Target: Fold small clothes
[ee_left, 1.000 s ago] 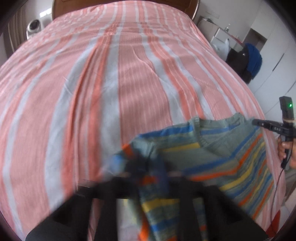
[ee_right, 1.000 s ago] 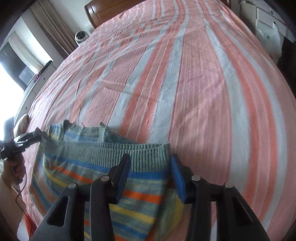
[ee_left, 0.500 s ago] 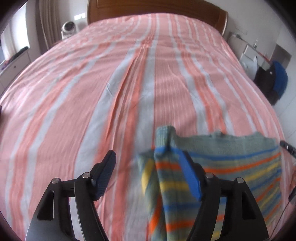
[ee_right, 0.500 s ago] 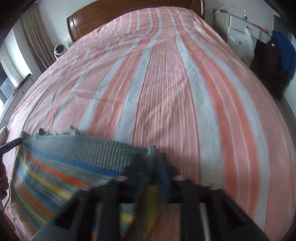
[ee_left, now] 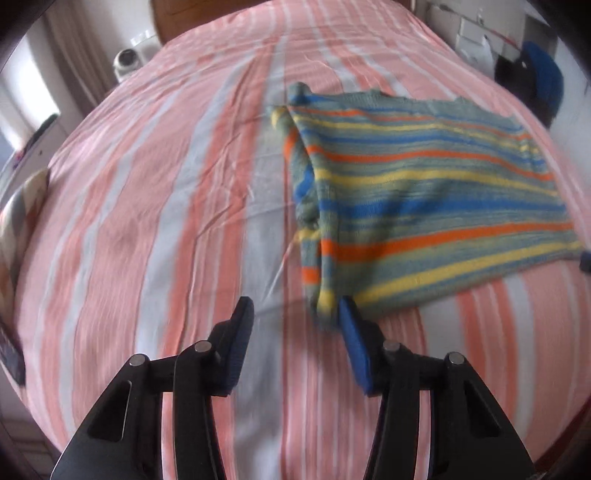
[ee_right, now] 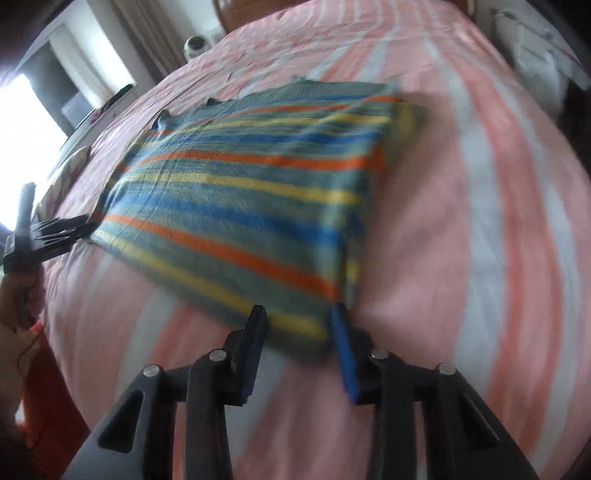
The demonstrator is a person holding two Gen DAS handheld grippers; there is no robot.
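A knitted sweater (ee_left: 424, 192), grey-green with blue, orange and yellow stripes, lies flat and folded on the pink-and-white striped bed (ee_left: 166, 221). My left gripper (ee_left: 295, 317) hovers at its near left corner. Its jaws are closing, and only the corner's edge lies just inside the right pad (ee_left: 349, 325), unpressed. In the right wrist view the sweater (ee_right: 251, 192) fills the middle. My right gripper (ee_right: 299, 325) straddles its near right corner, jaws closing, the pads not pressing on it. The left gripper (ee_right: 74, 227) shows at the far left, held by a hand (ee_right: 18, 295).
A wooden headboard (ee_left: 192, 14) closes the far end of the bed. A white round device (ee_left: 127, 64) stands beside it, and a patterned pillow (ee_left: 22, 206) lies at the left. Blue and black things (ee_left: 539, 81) and a white bag (ee_left: 476, 48) stand at the right.
Both grippers have let go of the sweater and drawn back toward its near edge. The sweater, bunched up and held a second ago, now lies spread flat on the bed.
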